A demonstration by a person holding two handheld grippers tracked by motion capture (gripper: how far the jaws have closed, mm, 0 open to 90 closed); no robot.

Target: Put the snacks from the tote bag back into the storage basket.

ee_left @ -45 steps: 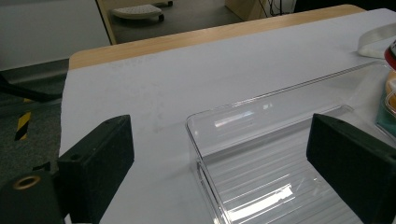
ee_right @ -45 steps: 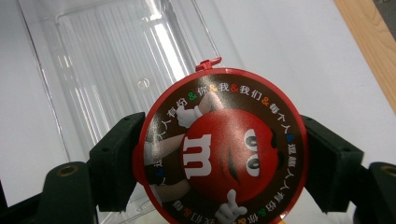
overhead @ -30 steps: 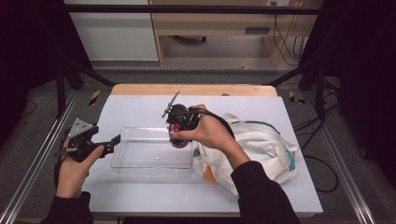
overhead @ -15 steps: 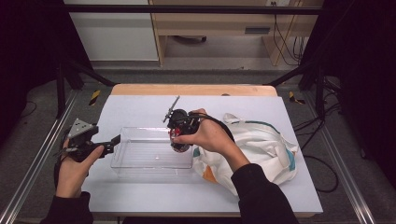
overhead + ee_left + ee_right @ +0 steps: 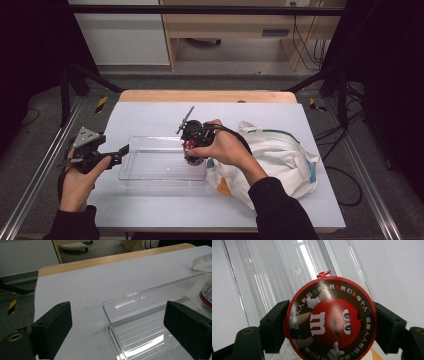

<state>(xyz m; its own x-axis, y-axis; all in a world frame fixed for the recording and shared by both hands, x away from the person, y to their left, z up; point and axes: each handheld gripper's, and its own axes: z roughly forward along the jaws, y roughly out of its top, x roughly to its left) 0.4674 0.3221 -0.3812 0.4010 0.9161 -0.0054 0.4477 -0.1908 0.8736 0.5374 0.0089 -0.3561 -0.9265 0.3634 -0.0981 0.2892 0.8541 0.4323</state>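
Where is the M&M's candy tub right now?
The M&M's tub sits clamped in the right gripper, over the right end of the clear plastic tray, beside the white tote bag.

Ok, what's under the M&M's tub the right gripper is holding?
The clear plastic tray: its ribbed floor shows past the M&M's tub clamped in the right gripper. The tub's round lid covers the spot right beneath it, so whether it touches the floor can't be told.

White-topped counter (image 5: 150,117) with a wooden far edge. Lying directly on it: a clear plastic tray (image 5: 150,172) left of the middle, and just beside that tray's right end a crumpled white cloth bag (image 5: 280,157) with teal and orange trim.
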